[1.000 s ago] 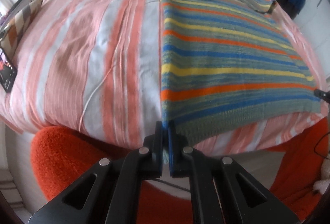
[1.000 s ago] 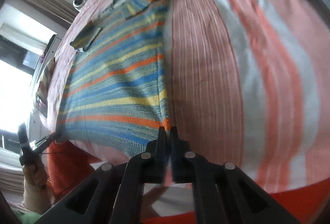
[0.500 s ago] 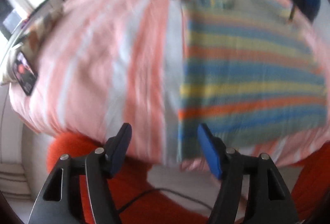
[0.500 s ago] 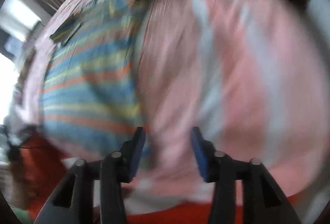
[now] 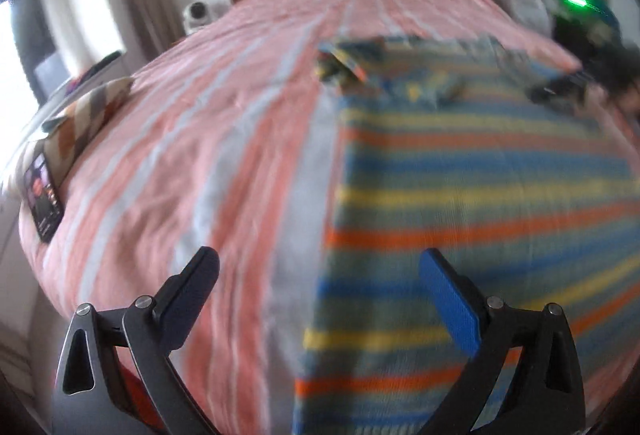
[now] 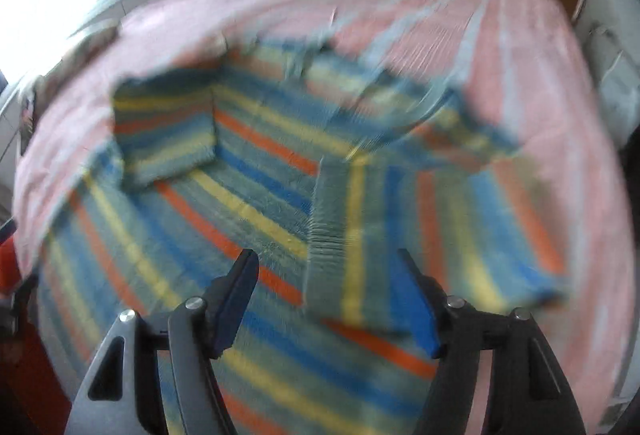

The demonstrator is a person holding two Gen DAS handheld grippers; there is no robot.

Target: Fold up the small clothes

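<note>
Both grippers have let go of the sweater (image 6: 248,203): left gripper (image 5: 320,275) is opening wide, empty; right gripper (image 6: 328,299) is opening above it, gripping nothing.

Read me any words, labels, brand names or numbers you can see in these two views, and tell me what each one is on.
No legible text in either view.
Dark card at the bed's left edge: printing blurred, unreadable.
Striped sweater: no label or tag visible.

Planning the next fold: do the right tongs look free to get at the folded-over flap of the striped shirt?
Probably yes. The right tongs, opening and empty, hover right over the flap of the striped shirt; nothing lies between.
</note>
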